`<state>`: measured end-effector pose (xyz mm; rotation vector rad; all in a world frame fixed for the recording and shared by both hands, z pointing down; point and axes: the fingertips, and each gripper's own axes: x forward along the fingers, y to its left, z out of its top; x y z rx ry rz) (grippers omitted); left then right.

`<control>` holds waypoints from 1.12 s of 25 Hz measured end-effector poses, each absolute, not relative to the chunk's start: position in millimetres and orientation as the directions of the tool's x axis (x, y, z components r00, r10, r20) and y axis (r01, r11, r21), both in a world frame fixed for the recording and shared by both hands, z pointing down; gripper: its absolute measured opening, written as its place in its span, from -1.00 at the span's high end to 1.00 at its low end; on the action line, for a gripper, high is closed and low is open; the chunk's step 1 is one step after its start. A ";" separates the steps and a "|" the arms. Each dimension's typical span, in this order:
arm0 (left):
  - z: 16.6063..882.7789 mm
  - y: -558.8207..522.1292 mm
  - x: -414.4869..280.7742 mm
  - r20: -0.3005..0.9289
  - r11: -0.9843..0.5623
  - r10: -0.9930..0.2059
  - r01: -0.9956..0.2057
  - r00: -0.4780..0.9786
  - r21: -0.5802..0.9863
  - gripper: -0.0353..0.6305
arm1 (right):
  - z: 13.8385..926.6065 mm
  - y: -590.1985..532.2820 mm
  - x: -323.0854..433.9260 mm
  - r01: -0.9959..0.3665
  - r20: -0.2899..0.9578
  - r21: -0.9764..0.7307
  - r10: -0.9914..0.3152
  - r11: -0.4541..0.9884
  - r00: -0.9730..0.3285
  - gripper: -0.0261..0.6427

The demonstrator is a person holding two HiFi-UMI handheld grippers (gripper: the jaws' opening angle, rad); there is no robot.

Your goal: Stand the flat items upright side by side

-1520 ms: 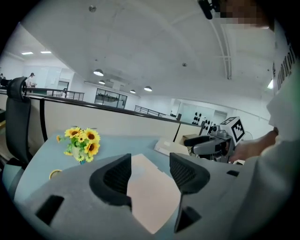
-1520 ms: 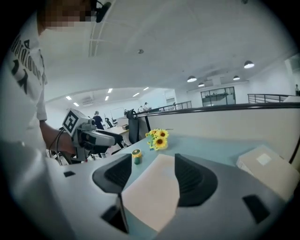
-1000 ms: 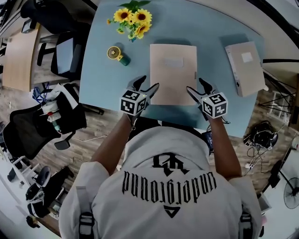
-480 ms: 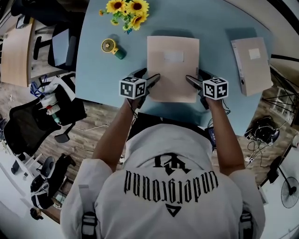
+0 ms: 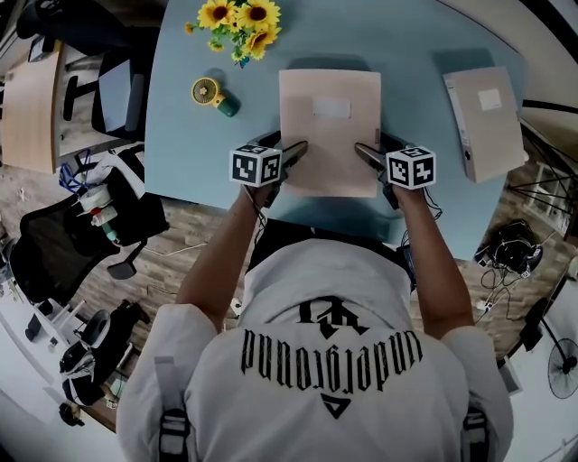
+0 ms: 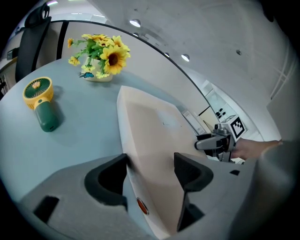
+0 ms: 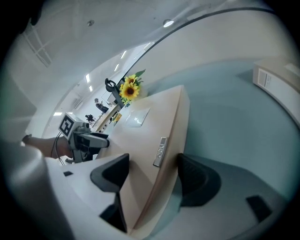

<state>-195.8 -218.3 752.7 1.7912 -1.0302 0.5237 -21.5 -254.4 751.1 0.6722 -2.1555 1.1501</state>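
Light blue table (image 5: 185, 144): a beige flat cardboard box file (image 5: 330, 135) lay flat at the near edge, centre, label side up. A second beige box file (image 5: 483, 117) also lay flat, well apart to the right.

Left gripper (image 6: 150, 164): its jaws stood wide, having just been opening. They straddled the centre file's left edge, one pad over the top face and the other beside the side wall. No squeeze showed.

Right gripper (image 7: 152, 164): its jaws were likewise wide, astride the right edge by a small grey tab (image 7: 160, 151).

A bunch of yellow sunflowers (image 5: 237, 23) and a yellow-and-green handheld fan (image 5: 215, 95) sat at the far left.
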 end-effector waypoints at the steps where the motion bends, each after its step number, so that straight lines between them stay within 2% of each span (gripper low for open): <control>1: 750.9 -218.9 -195.3 0.731 -0.175 -0.414 -0.835 0.543 0.522 -0.08 | 749.4 -254.2 -21.5 -0.675 0.708 -0.545 -0.157 0.497 -0.688 -0.06; 8: 717.1 -237.4 -186.1 0.721 -0.270 -0.444 -0.847 0.532 0.458 -0.08 | 713.7 -262.5 -14.4 -0.701 0.713 -0.437 -0.257 0.564 -0.652 -0.02; 14: 667.6 -276.9 -175.3 0.686 -0.411 -0.513 -0.850 0.515 0.330 -0.08 | 665.5 -287.3 -2.8 -0.754 0.691 -0.251 -0.434 0.607 -0.579 -0.01; 21: 624.3 -310.2 -164.6 0.616 -0.513 -0.620 -0.845 0.485 0.150 -0.07 | 621.5 -310.9 10.2 -0.811 0.592 0.002 -0.654 0.585 -0.471 -0.01; 28: 623.4 -313.2 -159.5 0.575 -0.534 -0.686 -0.845 0.446 0.020 -0.07 | 621.0 -312.1 10.5 -0.827 0.527 0.133 -0.745 0.547 -0.409 0.00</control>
